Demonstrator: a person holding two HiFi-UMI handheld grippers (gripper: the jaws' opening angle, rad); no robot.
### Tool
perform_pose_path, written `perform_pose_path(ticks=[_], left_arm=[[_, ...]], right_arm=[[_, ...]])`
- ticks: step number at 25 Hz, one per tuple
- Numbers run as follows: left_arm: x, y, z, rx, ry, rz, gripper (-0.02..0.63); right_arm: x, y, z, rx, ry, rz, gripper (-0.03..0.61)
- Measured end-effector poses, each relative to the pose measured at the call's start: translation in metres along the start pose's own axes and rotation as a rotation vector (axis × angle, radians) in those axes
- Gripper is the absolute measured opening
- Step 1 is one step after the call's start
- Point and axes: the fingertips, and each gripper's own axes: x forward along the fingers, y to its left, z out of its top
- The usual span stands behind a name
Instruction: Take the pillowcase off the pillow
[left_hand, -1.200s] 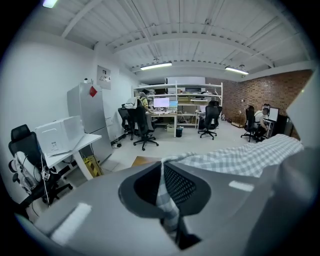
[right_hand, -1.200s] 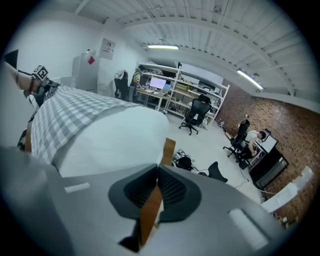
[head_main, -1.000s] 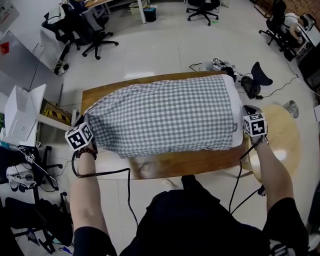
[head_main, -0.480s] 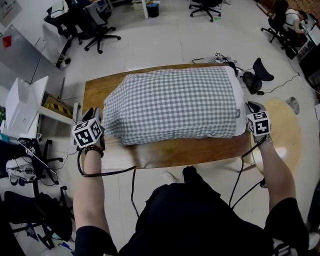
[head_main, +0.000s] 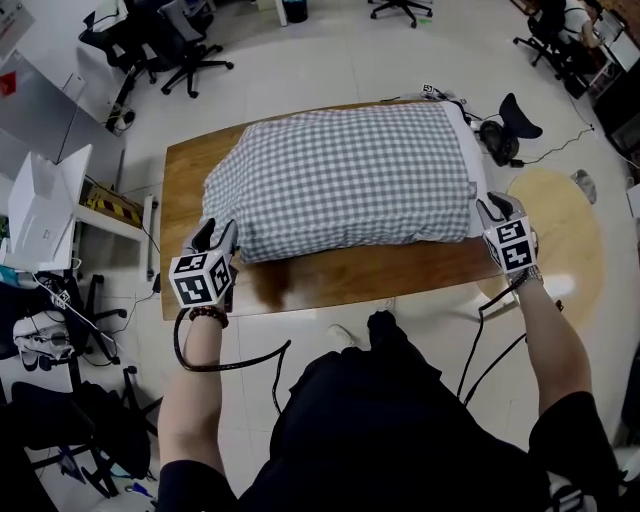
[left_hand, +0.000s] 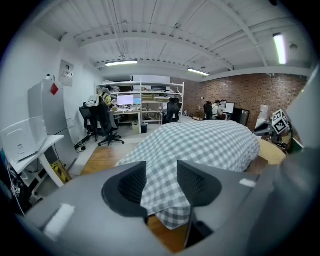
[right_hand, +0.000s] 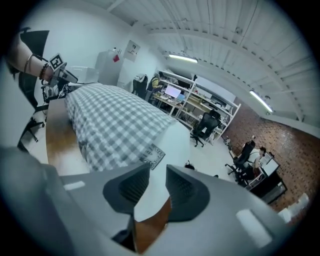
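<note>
On the wooden table (head_main: 186, 180), the pillow lies lengthwise, covered by the grey checked pillowcase (head_main: 350, 172). At the left end, the closed corner of the pillowcase droops flat onto the table near its front edge. The left gripper (head_main: 214, 237) is positioned at this corner, pointing towards it and tilted downward, with its marker cube (head_main: 203, 280) nearest the person. The left gripper view shows the two fingers (left_hand: 129, 183) apart; the jaws have just been opening. The checked corner sits in the gap between them and just beyond the tips, and neither pad presses on the cloth. Towards the right, the pillowcase runs across most of the table. At the right end it stops short, and the bare white pillow (head_main: 466, 150) protrudes from the open mouth. A small label (right_hand: 152, 156) hangs at the lower edge of the mouth. The right gripper (head_main: 492, 208) is positioned just beside this white end, at the right front corner of the table. The right gripper view shows its fingers (right_hand: 183, 190) a narrow gap apart; these jaws have also just been opening. The white pillow end and the table edge show through the gap, and the pads do not grip either one.
</note>
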Motion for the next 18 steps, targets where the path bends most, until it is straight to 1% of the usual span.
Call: perform_pose_path(ticks=[3,6,9,12,14,16,18], left_arm=[[-0.001,-0.019,-0.008,0.085,0.015,-0.047,0.219],[-0.004,-0.040,-0.017,0.213,0.038,-0.090,0.249],[-0.006,-0.064,-0.028,0.385,0.062,-0.131,0.268],[-0.005,-0.090,-0.032,0.531,0.066,-0.165,0.277],[-0.002,-0.102,-0.037,0.644,0.079,-0.166,0.284],[0.001,-0.111,-0.044,0.784,0.094,-0.156,0.289],[0.003,-0.119,-0.053,0.882,0.109,-0.157,0.289]], right_arm=[[-0.002,0.015,-0.004,-0.072,-0.002,0.023,0.120],[-0.009,0.030,-0.013,-0.167,0.008,0.046,0.144],[-0.015,0.043,-0.020,-0.298,0.023,0.042,0.154],[-0.014,0.058,-0.027,-0.420,0.038,0.043,0.163],[-0.011,0.069,-0.032,-0.498,0.044,0.050,0.174],[-0.008,0.077,-0.035,-0.574,0.053,0.052,0.192],[-0.007,0.081,-0.041,-0.640,0.069,0.047,0.215]])
